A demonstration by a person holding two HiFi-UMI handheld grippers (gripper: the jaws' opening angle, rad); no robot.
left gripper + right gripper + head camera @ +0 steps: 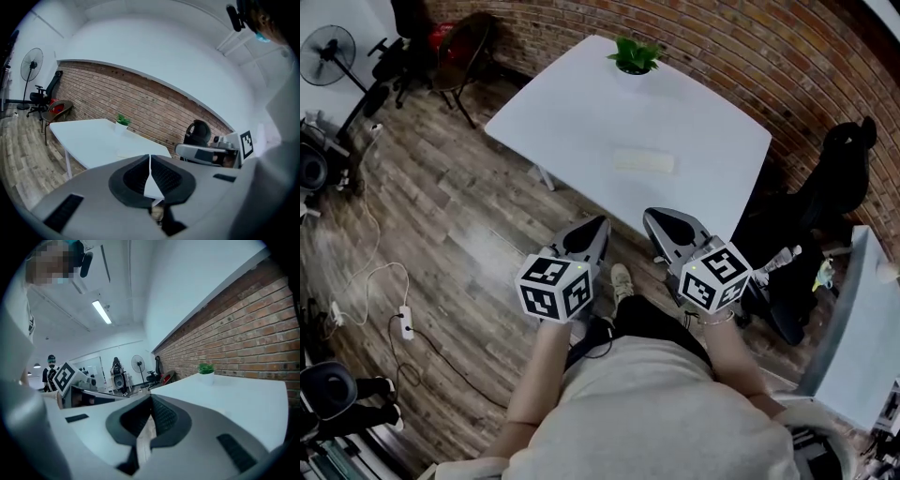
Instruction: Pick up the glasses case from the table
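Left gripper [598, 225] has its jaws pressed together with nothing between them, and the right gripper [654, 220] is closed and empty in the same way. Both are held out in front of the person on forearms stretched forward from the chest. The marker cubes ride on top and the noses are tipped slightly below level. The two noses lean in toward each other, the left pointing to about 1 o'clock and the right to about 11 o'clock. They hang over the wooden floor [441, 216], at the near edge of the white table [562, 112] and well apart from anything on it.

Further out, the glasses case [644, 161] lies flat on the bare tabletop, white on white and easy to miss. It sits almost dead ahead of the right gripper at 12 o'clock, and at about 1 o'clock from the left one. Its long axis runs across the reach, from 9 to 3 o'clock. I judge the right hand the nearer and better lined up, though its jaws would have to spread before it could straddle the case's narrow width.

Beyond, at the table's far edge, stands a small potted plant [635, 56] against the brick wall [750, 56].
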